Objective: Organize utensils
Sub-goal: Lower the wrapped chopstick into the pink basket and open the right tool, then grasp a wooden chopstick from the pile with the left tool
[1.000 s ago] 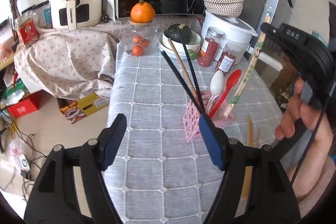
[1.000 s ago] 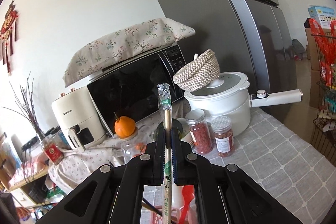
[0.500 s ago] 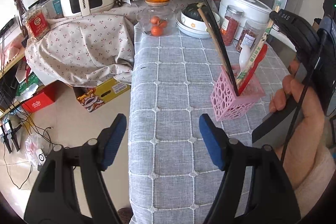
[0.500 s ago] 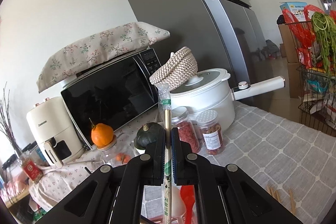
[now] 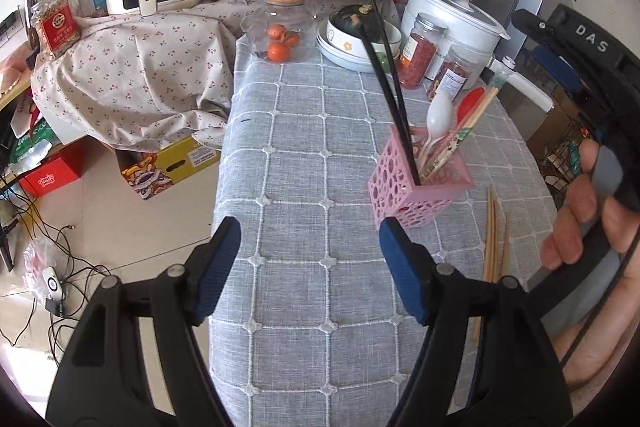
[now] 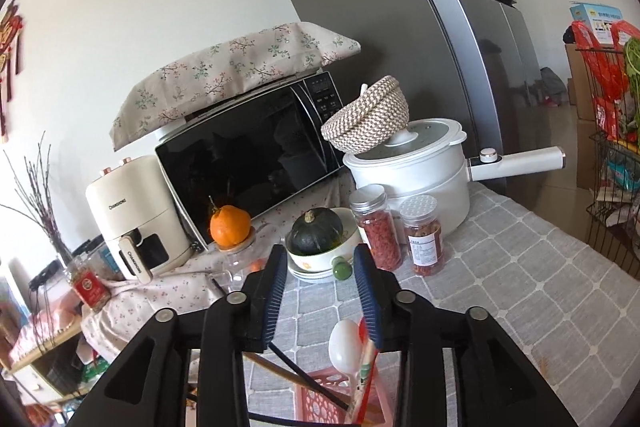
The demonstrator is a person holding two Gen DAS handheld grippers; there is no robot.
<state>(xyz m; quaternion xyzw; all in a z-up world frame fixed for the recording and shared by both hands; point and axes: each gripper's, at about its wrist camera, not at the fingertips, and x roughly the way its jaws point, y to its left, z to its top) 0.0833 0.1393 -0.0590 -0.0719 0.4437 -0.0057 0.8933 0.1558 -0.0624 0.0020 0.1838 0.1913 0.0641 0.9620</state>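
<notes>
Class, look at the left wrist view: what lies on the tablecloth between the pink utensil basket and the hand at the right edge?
Loose wooden chopsticks lie flat on the tablecloth between the pink utensil basket and the hand, shown in the left wrist view.

On the table I count one pink holder [image 5: 416,187] with two black chopsticks [image 5: 390,83], one wrapped pair [image 5: 460,135], one white spoon [image 5: 438,115] and one red spoon [image 5: 468,103], plus two jars [image 6: 378,227], one pot [image 6: 420,167] and one squash [image 6: 316,231].
</notes>
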